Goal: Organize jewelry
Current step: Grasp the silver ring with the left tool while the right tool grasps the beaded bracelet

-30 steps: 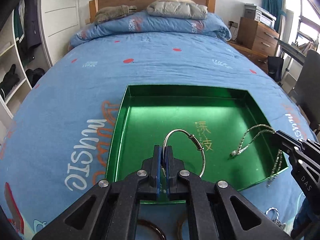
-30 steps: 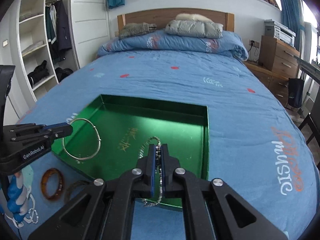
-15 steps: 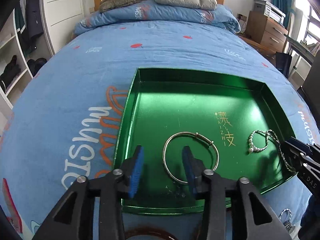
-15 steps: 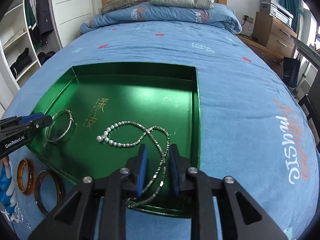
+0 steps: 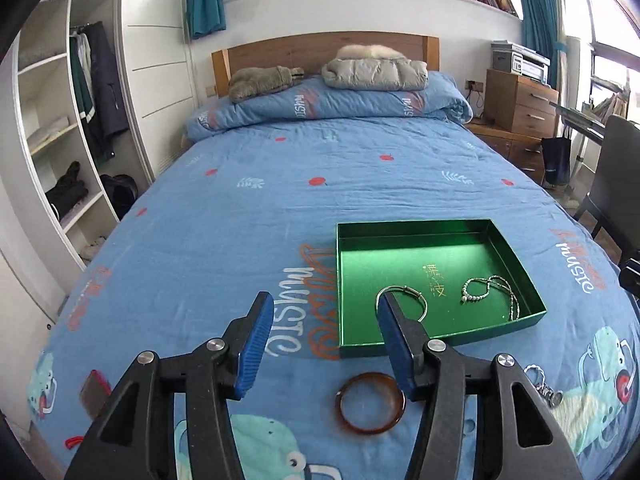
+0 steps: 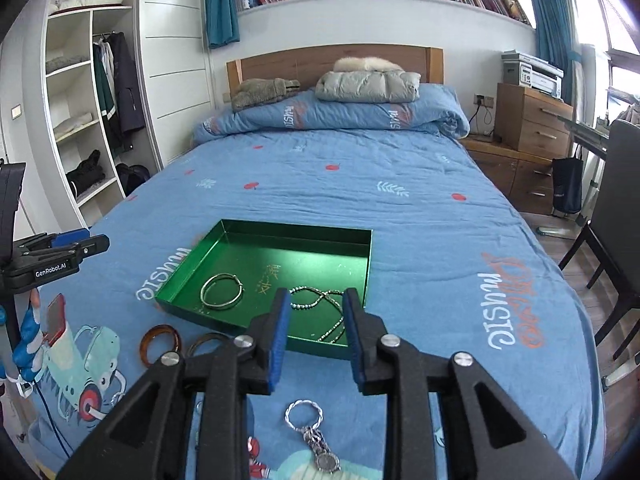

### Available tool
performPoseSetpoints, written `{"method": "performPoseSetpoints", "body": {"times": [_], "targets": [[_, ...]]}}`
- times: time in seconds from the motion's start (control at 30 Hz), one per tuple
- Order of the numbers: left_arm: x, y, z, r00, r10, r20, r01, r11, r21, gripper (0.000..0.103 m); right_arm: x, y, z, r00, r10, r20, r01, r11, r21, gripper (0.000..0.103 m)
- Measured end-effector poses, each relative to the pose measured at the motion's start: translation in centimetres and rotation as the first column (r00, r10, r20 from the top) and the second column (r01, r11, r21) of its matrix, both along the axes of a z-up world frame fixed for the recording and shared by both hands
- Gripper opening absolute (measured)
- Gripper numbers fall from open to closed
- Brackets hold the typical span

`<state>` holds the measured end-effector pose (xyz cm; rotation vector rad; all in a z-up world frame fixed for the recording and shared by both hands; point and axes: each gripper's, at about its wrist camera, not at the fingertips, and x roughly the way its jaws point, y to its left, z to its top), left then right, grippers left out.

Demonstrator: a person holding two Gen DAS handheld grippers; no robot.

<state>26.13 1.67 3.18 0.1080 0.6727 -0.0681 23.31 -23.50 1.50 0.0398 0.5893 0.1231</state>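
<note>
Silver bangle [image 5: 402,304] and bead necklace [image 6: 320,308] lie apart in the green tray [image 6: 296,236]; left gripper [image 5: 326,330] and right gripper [image 6: 314,322] gape empty, an amber, perhaps resin, bangle [image 5: 370,403] outside.

The right tool [image 6: 314,322] hangs over the near edge of the bed [image 6: 420,216], its blue-padded fingers spread apart with nothing between them. Just beyond them a shallow green tray [image 6: 280,228] sits on the blue quilt. Inside it a silver bangle [image 6: 222,292] lies toward the left, and a beaded necklace [image 6: 320,300] trails toward the near right corner. On the quilt outside the tray's near left corner lie two brown bangles, one amber [image 6: 160,344] and one darker [image 6: 208,340], side by side. Nearer the camera, a silver ring with a pendant [image 6: 310,432] rests below the fingers. The left tool [image 6: 68,246] shows at the left edge, with its jaws apart.
</note>
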Motion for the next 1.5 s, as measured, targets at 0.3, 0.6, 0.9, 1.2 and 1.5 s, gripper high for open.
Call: {"method": "performPoseSetpoints", "body": {"times": [0.3, 0.6, 0.9, 1.2, 1.5], "targets": [[-7.9, 1.4, 0.8, 0.998, -0.053, 0.037, 0.054, 0.998, -0.017, 0.054, -8.2, -1.0, 1.7, 0.999, -0.012, 0.037, 0.011, 1.000, 0.027, 0.025], [-12.6, 0.9, -3.6, 0.986, -0.167, -0.022, 0.165, 0.985, -0.059, 0.049, -11.1, -1.4, -1.4, 1.000, 0.002, -0.018, -0.001, 0.998, 0.056, 0.025], [-13.8, -0.6, -9.9, 0.938, -0.323, -0.124, 0.311, 0.945, -0.102, 0.047, -9.6, 1.2, -7.6, 0.986, 0.107, -0.130, -0.097, 0.992, 0.078, 0.025], [-11.9, -2.6, -13.7, 0.874, -0.441, -0.205, 0.425, 0.897, -0.122, 0.034, -7.2, 3.4, -12.6, 0.956, 0.188, -0.223, -0.171, 0.981, 0.095, 0.026], [-9.5, -2.4, -16.4, 0.872, -0.412, -0.264, 0.394, 0.911, -0.119, 0.032, -5.6, 3.5, -14.6, 0.944, 0.208, -0.256, -0.182, 0.976, 0.121, 0.025]]}}
